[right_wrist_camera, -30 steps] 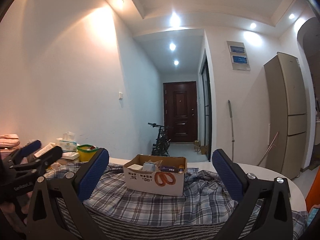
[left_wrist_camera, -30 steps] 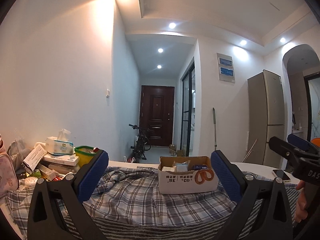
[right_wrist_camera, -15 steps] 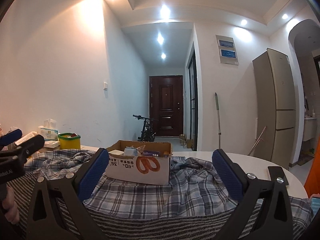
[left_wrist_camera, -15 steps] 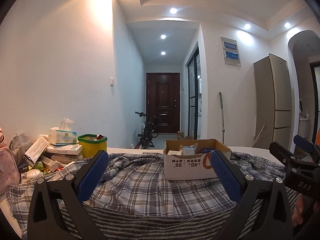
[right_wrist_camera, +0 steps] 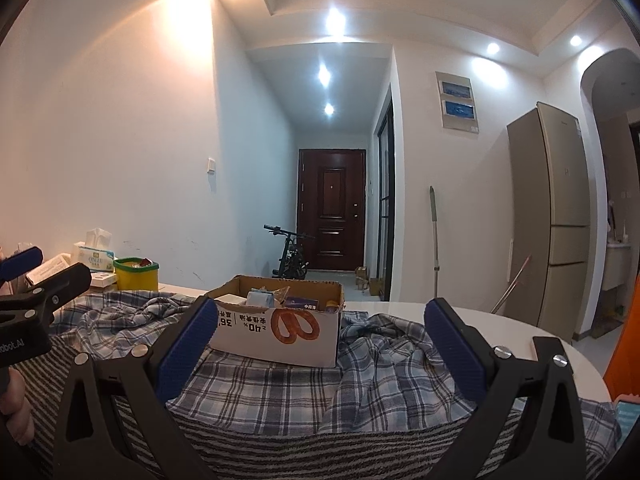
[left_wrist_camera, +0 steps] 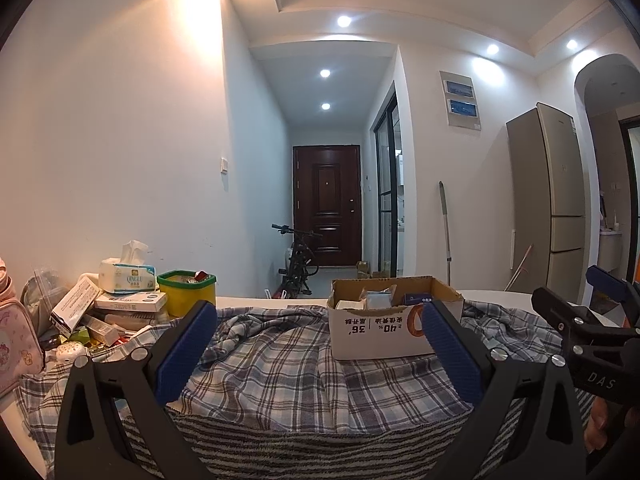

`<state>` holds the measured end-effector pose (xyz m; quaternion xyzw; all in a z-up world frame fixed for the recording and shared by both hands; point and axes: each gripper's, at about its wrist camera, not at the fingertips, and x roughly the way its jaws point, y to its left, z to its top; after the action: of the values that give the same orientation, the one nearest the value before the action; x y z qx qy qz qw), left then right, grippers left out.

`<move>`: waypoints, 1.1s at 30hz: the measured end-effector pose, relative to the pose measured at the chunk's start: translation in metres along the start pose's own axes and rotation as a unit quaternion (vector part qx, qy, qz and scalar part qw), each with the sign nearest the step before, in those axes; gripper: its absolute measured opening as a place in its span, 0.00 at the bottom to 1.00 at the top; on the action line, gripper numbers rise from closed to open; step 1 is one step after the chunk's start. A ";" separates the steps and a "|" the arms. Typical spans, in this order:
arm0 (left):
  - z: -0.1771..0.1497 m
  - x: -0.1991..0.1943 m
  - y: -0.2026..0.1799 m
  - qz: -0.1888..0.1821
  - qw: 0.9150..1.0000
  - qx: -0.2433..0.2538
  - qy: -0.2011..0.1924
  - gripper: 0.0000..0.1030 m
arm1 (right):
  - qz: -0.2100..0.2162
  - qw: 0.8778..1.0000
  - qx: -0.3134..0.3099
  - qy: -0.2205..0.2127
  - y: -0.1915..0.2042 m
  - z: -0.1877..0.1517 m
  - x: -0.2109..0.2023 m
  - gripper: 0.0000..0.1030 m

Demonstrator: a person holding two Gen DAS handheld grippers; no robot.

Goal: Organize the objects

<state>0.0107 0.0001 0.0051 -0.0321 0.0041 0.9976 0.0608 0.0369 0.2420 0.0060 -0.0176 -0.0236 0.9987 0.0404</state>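
Cardboard box [left_wrist_camera: 384, 328] sits on the plaid cloth [left_wrist_camera: 280, 368] ahead of both my tools, open at the top with small packets and cartons inside. Since half a second ago my left view has shifted — the box now sits further right in it, its right end behind my right-hand blue pad, where before it lay nearer the middle. My left tool [left_wrist_camera: 320, 356] is spread wide and holds nothing; its pads stand above the cloth, which overlies a striped towel [left_wrist_camera: 304, 444] on the white surface [left_wrist_camera: 256, 302].

My right tool [right_wrist_camera: 320, 356] is equally wide and grips nothing. In its view the box [right_wrist_camera: 280, 332] has drifted right as well and looms larger than before — its left corner now tucks behind my left-hand pad. The pretzel print on its side faces me.

To the left of the cloth lies the clutter: a tissue pack [left_wrist_camera: 126, 276] on stacked cartons, a yellow tub with a green rim [left_wrist_camera: 186, 294] just beside it, and a pink pouch [left_wrist_camera: 16, 344] at the edge of the frame. Each tool shows at the border of the other's view, well apart from the box. A tall fridge [right_wrist_camera: 556, 220] stands against the right wall, and a bicycle [right_wrist_camera: 292, 256] is parked in the hallway by the dark door.
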 end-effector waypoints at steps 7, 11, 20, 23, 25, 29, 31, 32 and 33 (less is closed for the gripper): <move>-0.002 -0.002 -0.007 0.015 1.000 0.000 -0.003 1.00 | -0.004 1.000 0.008 0.003 -0.002 0.001 -0.001 1.00; -0.002 -0.004 -0.009 0.017 1.000 0.003 -0.007 1.00 | -0.006 1.000 0.017 0.004 -0.005 0.002 -0.001 1.00; -0.001 -0.004 -0.010 0.017 1.000 0.000 -0.004 1.00 | -0.007 1.000 0.022 0.007 -0.009 0.003 0.002 1.00; -0.001 -0.004 -0.010 0.017 1.000 0.005 -0.004 1.00 | -0.008 1.000 0.021 0.006 -0.009 0.003 0.002 1.00; -0.001 -0.005 -0.011 0.017 1.000 0.007 -0.006 1.00 | -0.008 1.000 0.020 0.007 -0.009 0.003 0.003 1.00; -0.001 -0.004 -0.010 0.017 1.000 0.008 -0.005 1.00 | -0.011 1.000 0.021 0.007 -0.009 0.003 0.003 1.00; -0.001 -0.004 -0.010 0.017 1.000 0.007 -0.006 1.00 | -0.012 1.000 0.023 0.006 -0.010 0.002 0.002 1.00; -0.001 -0.004 -0.010 0.017 1.000 0.007 -0.006 1.00 | -0.012 1.000 0.024 0.006 -0.010 0.002 0.002 1.00; -0.001 -0.005 -0.010 0.017 1.000 0.007 -0.006 1.00 | -0.012 1.000 0.025 0.005 -0.011 0.002 0.002 1.00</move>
<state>0.0165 0.0097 0.0045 -0.0251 0.0113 0.9986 0.0445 0.0359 0.2526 0.0087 -0.0214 0.0015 0.9984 0.0526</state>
